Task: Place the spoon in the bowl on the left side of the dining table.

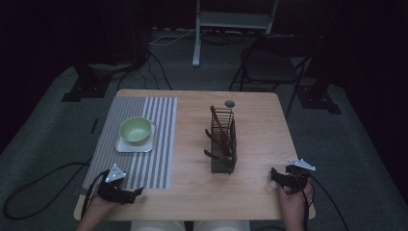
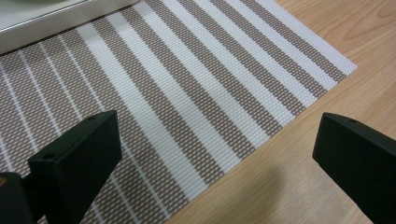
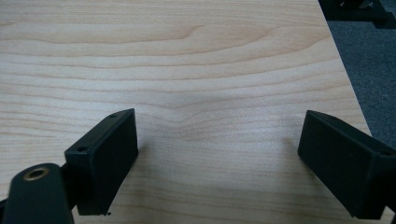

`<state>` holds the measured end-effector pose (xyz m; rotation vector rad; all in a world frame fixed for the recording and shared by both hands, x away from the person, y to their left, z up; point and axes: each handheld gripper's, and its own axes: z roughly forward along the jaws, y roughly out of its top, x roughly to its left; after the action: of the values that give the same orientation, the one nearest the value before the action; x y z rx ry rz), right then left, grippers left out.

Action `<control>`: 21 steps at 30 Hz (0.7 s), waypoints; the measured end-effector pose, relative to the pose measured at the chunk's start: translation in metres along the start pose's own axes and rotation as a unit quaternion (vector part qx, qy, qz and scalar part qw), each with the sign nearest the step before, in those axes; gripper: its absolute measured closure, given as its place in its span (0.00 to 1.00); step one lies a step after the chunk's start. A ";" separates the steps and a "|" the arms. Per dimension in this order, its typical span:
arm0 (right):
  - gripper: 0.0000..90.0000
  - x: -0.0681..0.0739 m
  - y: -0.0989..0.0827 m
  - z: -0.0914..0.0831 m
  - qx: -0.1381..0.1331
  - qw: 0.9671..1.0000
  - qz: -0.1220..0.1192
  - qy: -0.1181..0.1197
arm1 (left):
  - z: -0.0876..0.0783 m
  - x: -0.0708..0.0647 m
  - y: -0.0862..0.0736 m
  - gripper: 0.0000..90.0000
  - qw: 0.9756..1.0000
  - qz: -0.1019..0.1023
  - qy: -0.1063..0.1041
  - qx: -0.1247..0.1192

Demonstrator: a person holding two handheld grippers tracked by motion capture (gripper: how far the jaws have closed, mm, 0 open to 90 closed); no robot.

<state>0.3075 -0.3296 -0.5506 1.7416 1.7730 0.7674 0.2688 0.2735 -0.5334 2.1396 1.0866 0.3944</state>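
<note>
A pale green bowl [image 1: 135, 130] sits on a white square plate [image 1: 146, 146] on a striped placemat [image 1: 154, 163] at the table's left. In the middle stands a dark wire basket [image 1: 223, 163] holding reddish-brown utensils [image 1: 219, 132]. My left gripper [image 1: 134, 193] lies at the front left, open over the placemat's near corner [image 2: 210, 84], with nothing between its jaws [image 2: 219, 135]. The plate's edge [image 2: 42, 23] shows at the top left of that view. My right gripper [image 1: 281, 175] rests at the front right, open [image 3: 219, 126] over bare wood [image 3: 187, 56].
A small grey round object [image 1: 230, 103] lies near the table's far edge. A folding chair [image 1: 272, 67] and a white stand [image 1: 197, 43] are beyond the table. The table's right edge and grey carpet [image 3: 364, 60] are close to the right gripper.
</note>
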 end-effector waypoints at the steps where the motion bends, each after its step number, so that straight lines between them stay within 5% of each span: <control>1: 0.13 0.000 0.000 0.000 0.000 1.000 0.000 0.000 | 0.001 -0.002 0.002 0.01 1.000 0.003 -0.004 0.001; 21: 0.13 0.000 0.000 0.000 0.000 1.000 0.000 0.000 | 0.007 -0.022 0.028 0.01 0.999 0.037 -0.021 0.001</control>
<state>0.3075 -0.3296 -0.5506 1.7417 1.7729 0.7675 0.2759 0.2410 -0.5180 2.1852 0.9870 0.3797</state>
